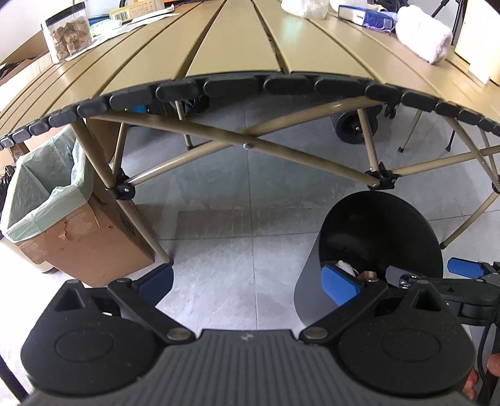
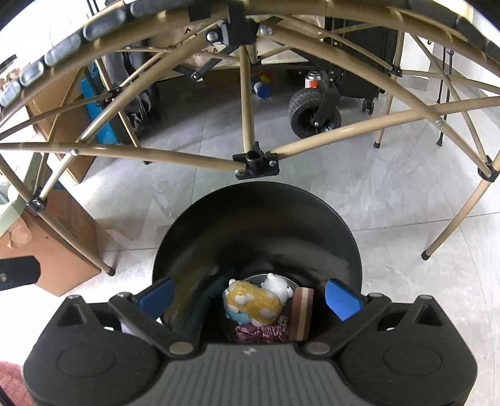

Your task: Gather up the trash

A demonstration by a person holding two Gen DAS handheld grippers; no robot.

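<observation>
A black round bin (image 2: 259, 228) stands on the grey floor in front of the folding table. In the right wrist view my right gripper (image 2: 248, 298) hangs open over its mouth, nothing between its blue pads (image 2: 342, 298). At the bin's bottom lie a yellow and white plush toy (image 2: 254, 299), a striped brown block (image 2: 301, 312) and a purple crumpled piece (image 2: 261, 332). In the left wrist view my left gripper (image 1: 248, 285) is open over bare floor, left of the bin (image 1: 375, 237); its right pad (image 1: 339, 287) overlaps the bin's near rim. The right gripper's arm (image 1: 462, 281) shows at the far right.
A cardboard box lined with a pale green bag (image 1: 47, 200) stands left by a table leg. The tan slatted table (image 1: 237, 40) carries a clear jar (image 1: 67, 31), a book (image 1: 362, 14) and a white rolled towel (image 1: 422, 32). A wheeled cart (image 2: 315, 109) sits beyond the crossing legs.
</observation>
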